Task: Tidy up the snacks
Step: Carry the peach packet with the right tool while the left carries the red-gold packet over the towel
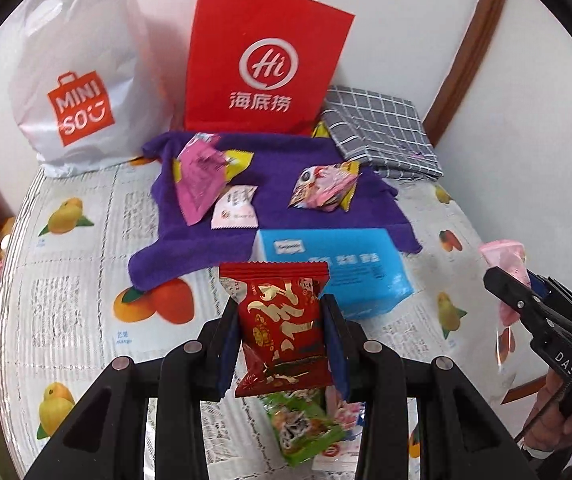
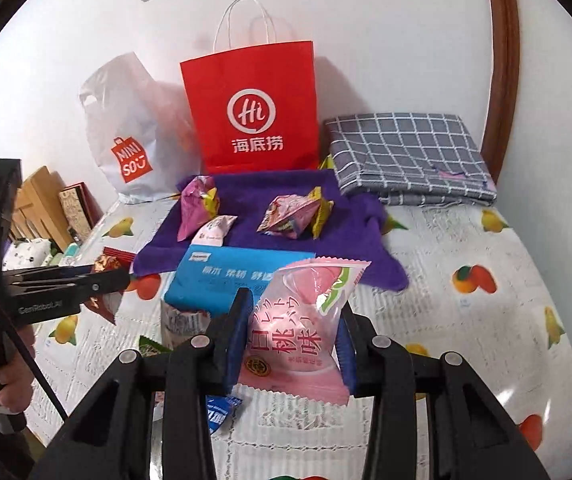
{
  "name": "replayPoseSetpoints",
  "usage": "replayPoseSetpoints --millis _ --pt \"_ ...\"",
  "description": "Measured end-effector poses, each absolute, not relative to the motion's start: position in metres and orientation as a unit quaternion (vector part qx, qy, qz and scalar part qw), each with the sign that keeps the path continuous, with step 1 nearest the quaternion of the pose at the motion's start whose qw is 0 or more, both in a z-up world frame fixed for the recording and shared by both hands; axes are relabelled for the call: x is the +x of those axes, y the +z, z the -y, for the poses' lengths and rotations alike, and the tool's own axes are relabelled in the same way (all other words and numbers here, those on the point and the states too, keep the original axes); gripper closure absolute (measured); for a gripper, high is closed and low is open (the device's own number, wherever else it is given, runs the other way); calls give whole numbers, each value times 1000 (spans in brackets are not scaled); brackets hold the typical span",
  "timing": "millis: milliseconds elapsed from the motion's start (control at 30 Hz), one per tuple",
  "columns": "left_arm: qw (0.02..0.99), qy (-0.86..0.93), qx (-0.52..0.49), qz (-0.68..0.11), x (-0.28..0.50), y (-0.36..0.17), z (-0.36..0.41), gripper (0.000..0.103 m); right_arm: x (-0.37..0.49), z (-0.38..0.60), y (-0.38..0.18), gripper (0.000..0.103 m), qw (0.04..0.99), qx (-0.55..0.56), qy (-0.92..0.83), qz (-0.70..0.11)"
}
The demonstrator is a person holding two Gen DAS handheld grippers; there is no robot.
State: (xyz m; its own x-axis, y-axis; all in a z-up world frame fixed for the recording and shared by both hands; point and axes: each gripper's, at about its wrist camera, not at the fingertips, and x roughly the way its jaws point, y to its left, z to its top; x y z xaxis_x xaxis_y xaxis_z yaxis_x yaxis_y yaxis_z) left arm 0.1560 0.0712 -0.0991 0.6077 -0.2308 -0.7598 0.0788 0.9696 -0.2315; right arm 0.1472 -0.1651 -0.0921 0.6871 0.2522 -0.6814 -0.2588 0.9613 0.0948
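My left gripper (image 1: 282,312) is shut on a red snack packet with gold print (image 1: 284,328), held above the table in front of a blue box (image 1: 341,268). My right gripper (image 2: 293,308) is shut on a pink peach-flavour packet (image 2: 305,328); it also shows at the right edge of the left wrist view (image 1: 503,264). On the purple towel (image 1: 274,168) lie a pink packet (image 1: 198,176), a small white packet (image 1: 236,210) and a pink-and-yellow packet (image 1: 323,188). A green packet (image 1: 301,428) lies on the table under my left gripper.
A red paper bag (image 1: 266,60) and a white MINISO bag (image 1: 74,76) stand against the wall behind the towel. A folded grey checked cloth (image 1: 381,132) lies at the back right. The table has a fruit-print cover (image 1: 86,280). Clutter sits past the left edge.
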Motion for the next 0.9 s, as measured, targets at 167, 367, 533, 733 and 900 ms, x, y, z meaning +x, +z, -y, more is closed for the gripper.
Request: replayPoseSetpoints --millis 167,367,533,733,900 --pt "895 -95 -79 -429 160 -89 -61 67 152 167 -82 64 919 -2 145 -367" --pt "898 -99 -71 -424 169 -80 -54 67 162 168 -70 64 923 -3 145 -357" --pt "897 -103 -70 -425 179 -75 -51 67 172 166 -64 64 925 3 150 -349" --pt "899 -99 -59 -423 187 -72 -48 67 189 159 -64 64 923 11 160 -350" --pt "899 -95 -55 -423 200 -71 -50 67 207 152 -67 64 919 17 167 -356"
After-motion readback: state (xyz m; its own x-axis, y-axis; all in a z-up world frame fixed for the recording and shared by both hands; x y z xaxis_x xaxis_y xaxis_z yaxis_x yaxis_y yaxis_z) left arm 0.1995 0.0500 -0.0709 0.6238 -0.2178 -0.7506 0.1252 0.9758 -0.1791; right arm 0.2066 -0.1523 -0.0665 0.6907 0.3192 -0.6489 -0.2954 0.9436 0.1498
